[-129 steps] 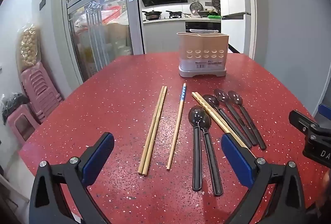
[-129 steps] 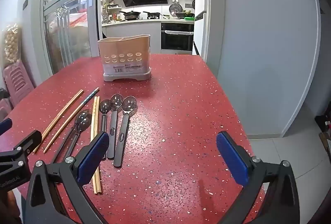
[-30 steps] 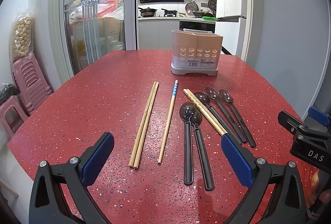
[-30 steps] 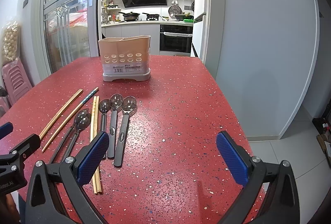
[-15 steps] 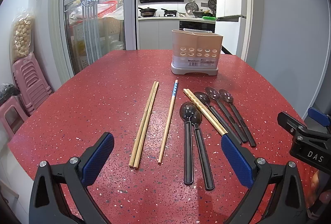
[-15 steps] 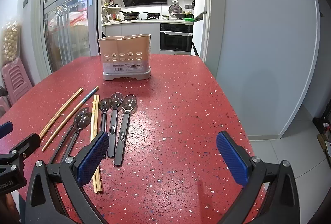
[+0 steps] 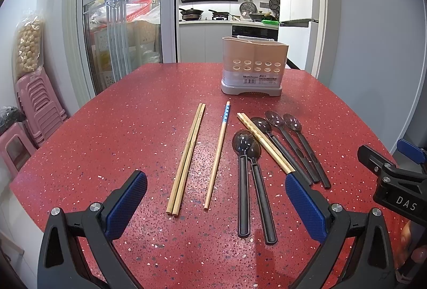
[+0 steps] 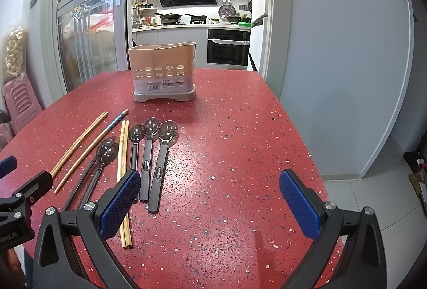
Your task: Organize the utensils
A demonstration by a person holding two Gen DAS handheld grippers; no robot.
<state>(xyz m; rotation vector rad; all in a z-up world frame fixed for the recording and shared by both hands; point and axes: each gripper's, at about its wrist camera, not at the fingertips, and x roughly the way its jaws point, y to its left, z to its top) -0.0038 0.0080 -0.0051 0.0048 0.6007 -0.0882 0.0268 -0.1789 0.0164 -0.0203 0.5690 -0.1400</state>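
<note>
A beige utensil holder [image 7: 254, 66] with round holes stands at the far side of the red speckled table [image 7: 120, 128]; it also shows in the right wrist view [image 8: 162, 72]. In front of it lie a pair of wooden chopsticks [image 7: 186, 158], a single chopstick with a blue end [image 7: 217, 152], another chopstick pair [image 7: 264, 144] and several dark spoons [image 7: 244, 176]. The spoons [image 8: 160, 155] lie just ahead of my right gripper's left finger. My left gripper [image 7: 213, 198] is open and empty above the near table edge. My right gripper [image 8: 210, 195] is open and empty.
Stacked pink stools [image 7: 37, 107] stand left of the table by a glass sliding door [image 7: 117, 30]. A kitchen doorway [image 7: 229, 8] lies behind the table. A white wall [image 8: 347, 62] and tiled floor [image 8: 373, 190] lie to the right.
Compared with 4.3 s ago, my left gripper has pulled back and levelled, so the utensils sit a little farther away. Nothing has visibly changed over the last second.
</note>
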